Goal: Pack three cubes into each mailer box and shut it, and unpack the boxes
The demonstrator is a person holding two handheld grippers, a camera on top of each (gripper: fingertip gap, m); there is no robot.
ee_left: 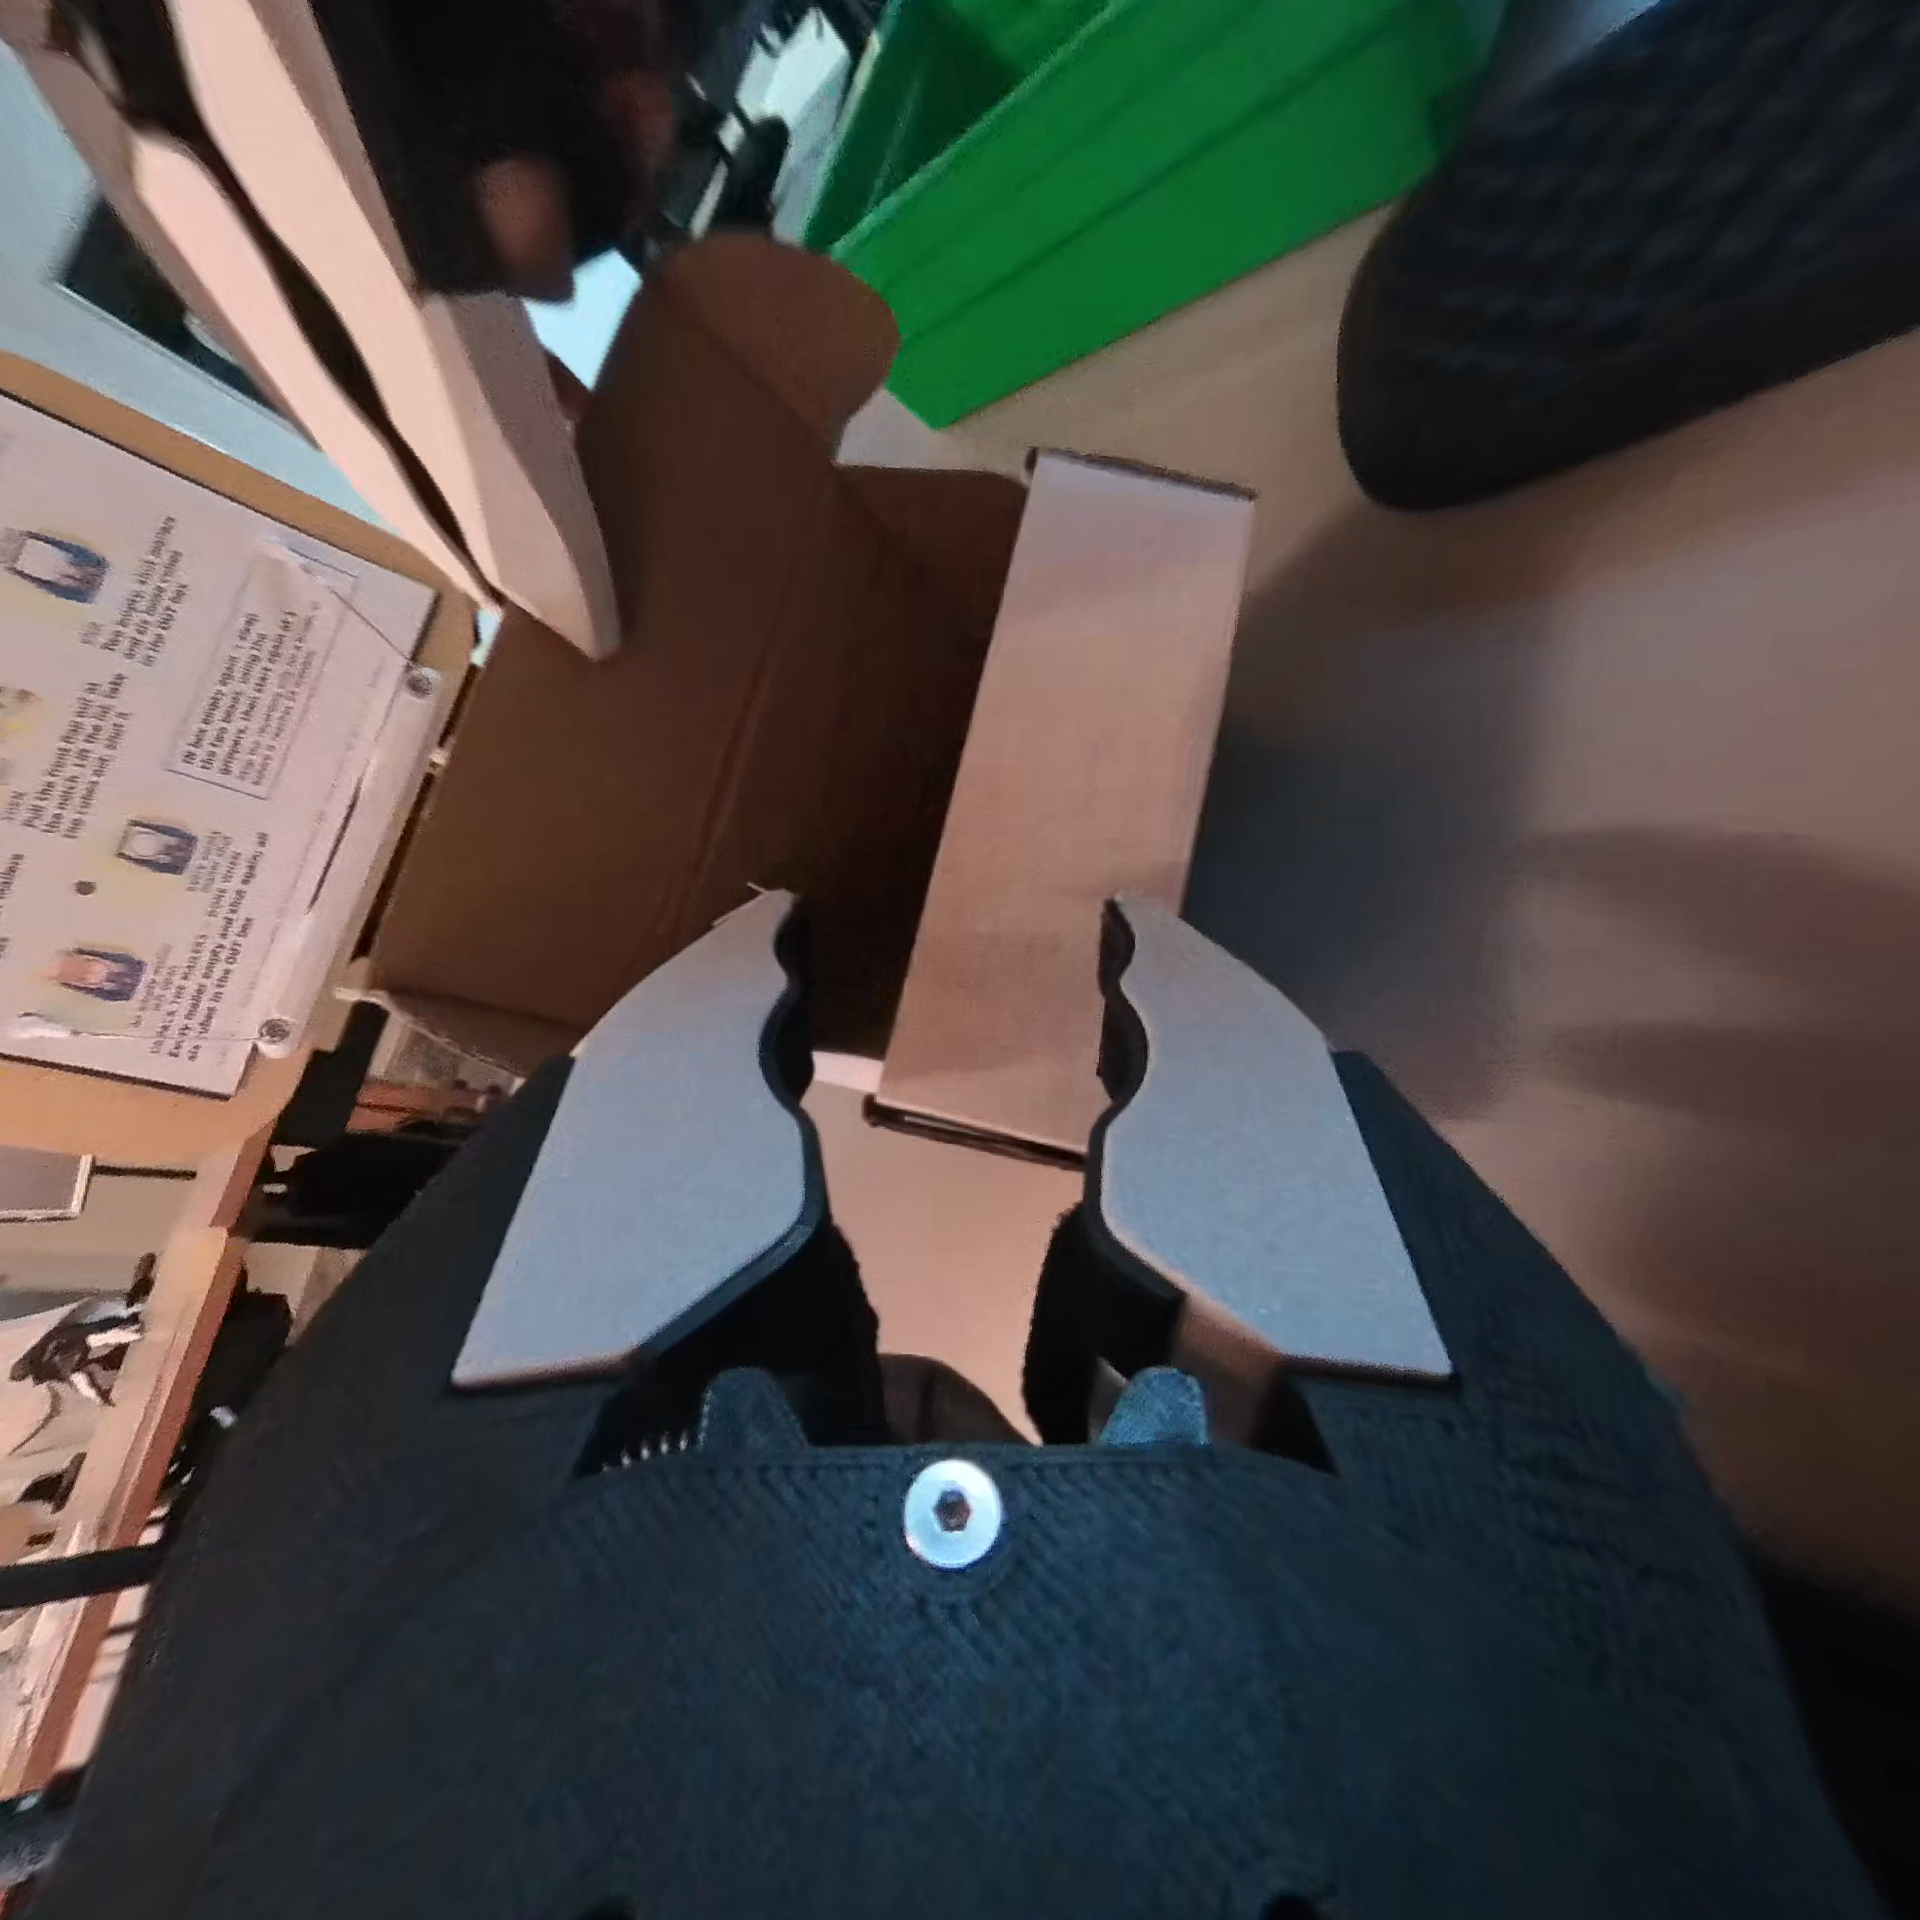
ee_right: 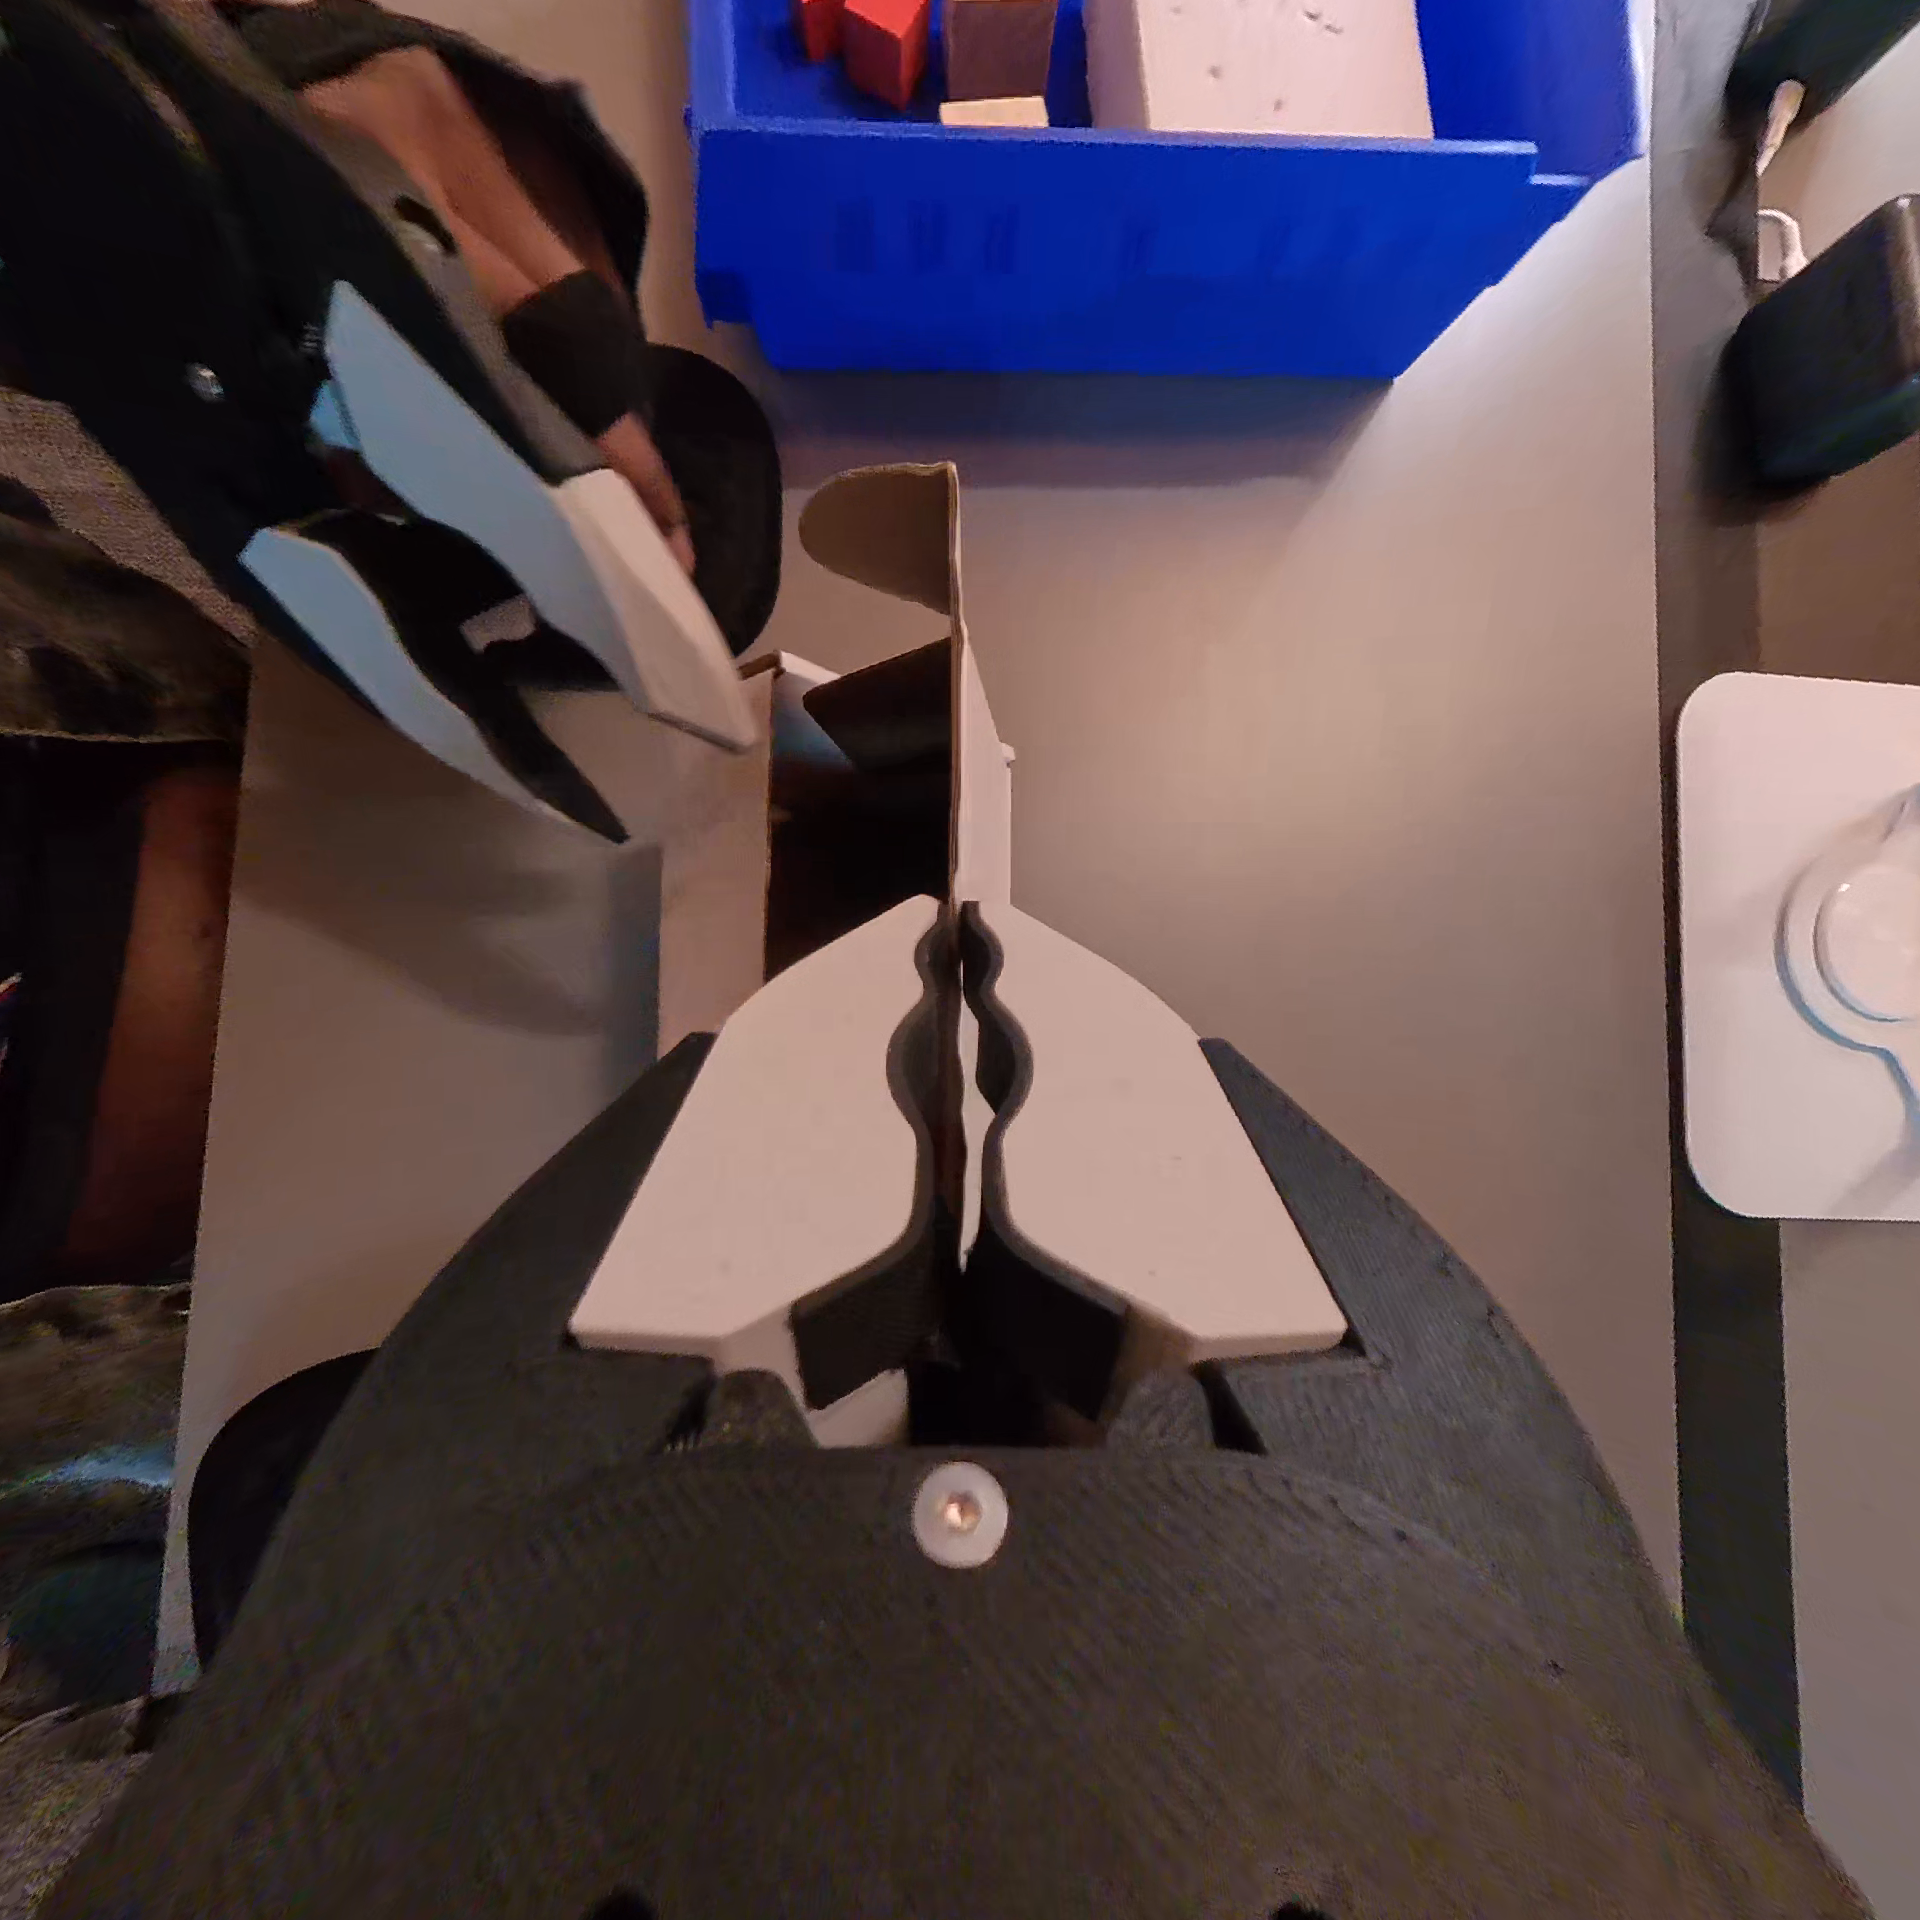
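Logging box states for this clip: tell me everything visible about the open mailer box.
The mailer box is cardboard, white outside and brown inside, resting open on the table. Its lid stands upright, seen edge-on, with a rounded tab on top. The right gripper is clamped on the lid's edge. The open left gripper faces one raised white flap.

Counted: one open mailer box (ee_right: 883,727), two grippers (ee_right: 951,914) (ee_left: 951,914), one blue bin (ee_right: 1122,260), one green bin (ee_left: 1122,208). In the blue bin, two red cubes (ee_right: 883,42), one brown (ee_right: 1003,47), one cream (ee_right: 992,111) are seen.
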